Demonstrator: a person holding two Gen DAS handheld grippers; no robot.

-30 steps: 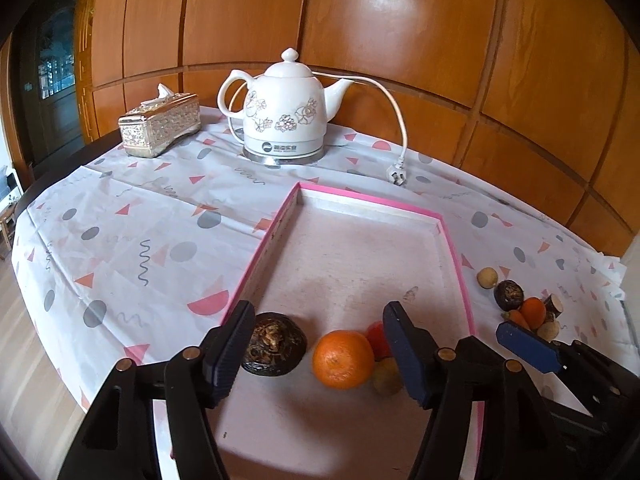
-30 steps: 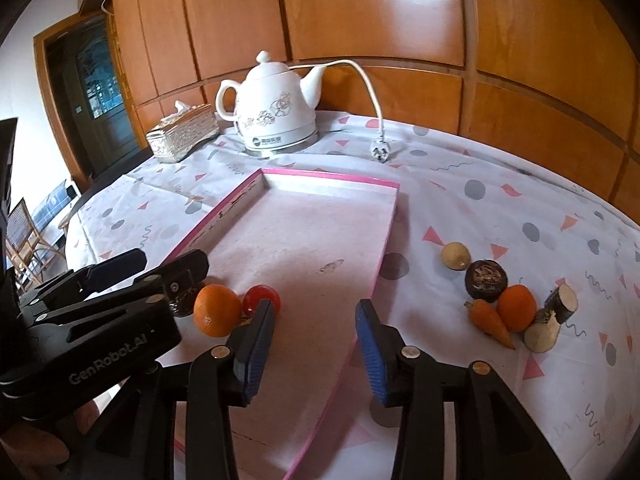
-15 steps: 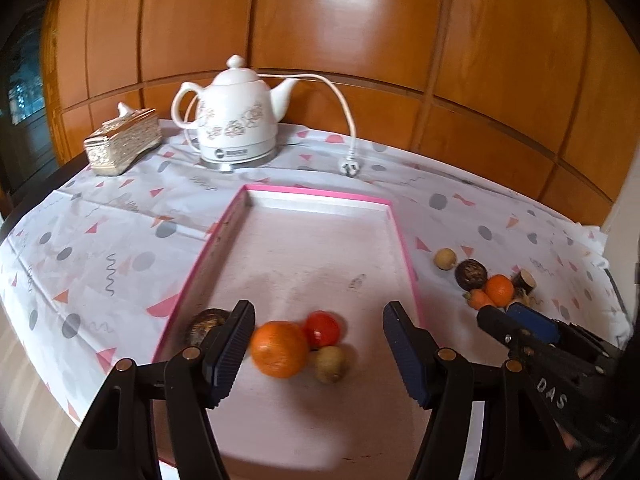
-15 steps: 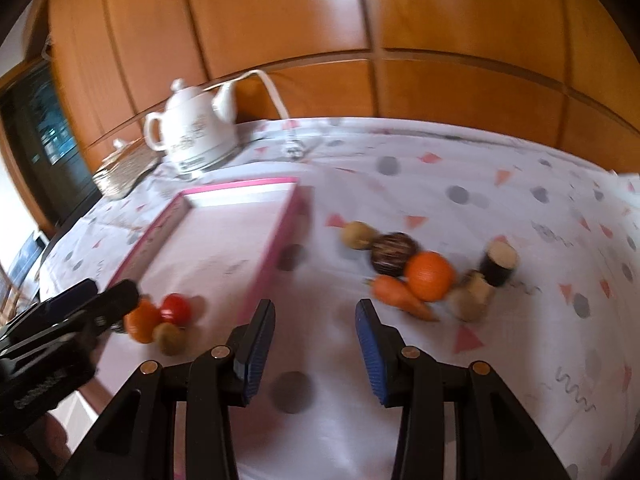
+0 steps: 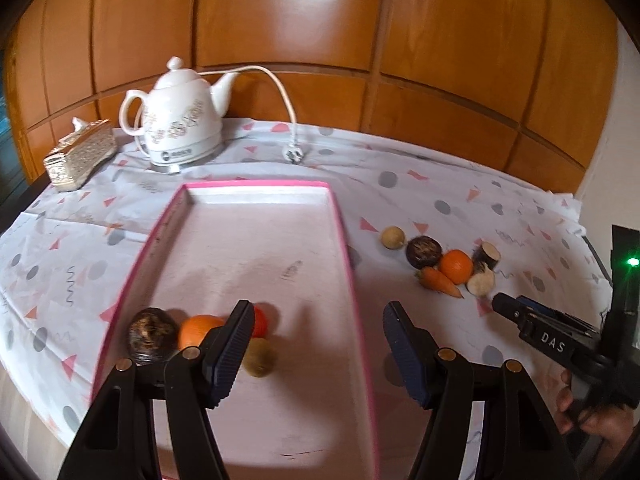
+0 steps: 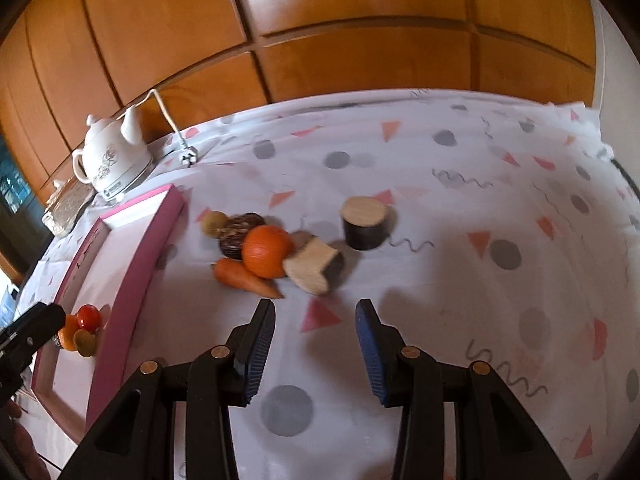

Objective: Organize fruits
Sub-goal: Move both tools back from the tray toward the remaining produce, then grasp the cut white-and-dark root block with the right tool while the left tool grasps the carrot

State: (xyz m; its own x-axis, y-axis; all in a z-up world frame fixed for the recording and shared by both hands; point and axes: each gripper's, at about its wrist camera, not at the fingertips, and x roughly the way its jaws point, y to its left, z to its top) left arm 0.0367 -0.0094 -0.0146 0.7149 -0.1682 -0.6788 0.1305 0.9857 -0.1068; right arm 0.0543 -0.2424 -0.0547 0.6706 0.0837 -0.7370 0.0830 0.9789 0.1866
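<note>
- Over the last second I swung my right tongs (image 6: 315, 344) off the pink tray (image 5: 352, 272) and over to the loose pile on the bench (image 6: 460, 200). They were open, empty, just short of the carrot (image 6: 246, 278) and the cut pale chunk (image 6: 314, 266).
- Left tongs (image 5: 316, 344) pulled back and panned right. Also open, holding nothing, over the tray's near end.
- In the tray: dark wrinkled fruit (image 5: 152, 336), orange (image 5: 198, 330), red fruit (image 5: 260, 322), small greenish-brown fruit (image 5: 259, 357), bunched at the near left.
- Still outside: second orange (image 6: 266, 250), dark round fruit (image 6: 238, 234), small yellowish fruit (image 6: 212, 222), dark-skinned stub (image 6: 365, 222). My read: next pick comes from this pile, task roughly half done.
- Bench had a patterned cloth. Unplugged white kettle (image 5: 180, 120) and tissue box (image 5: 80, 156) at the back, wood panelling behind.
</note>
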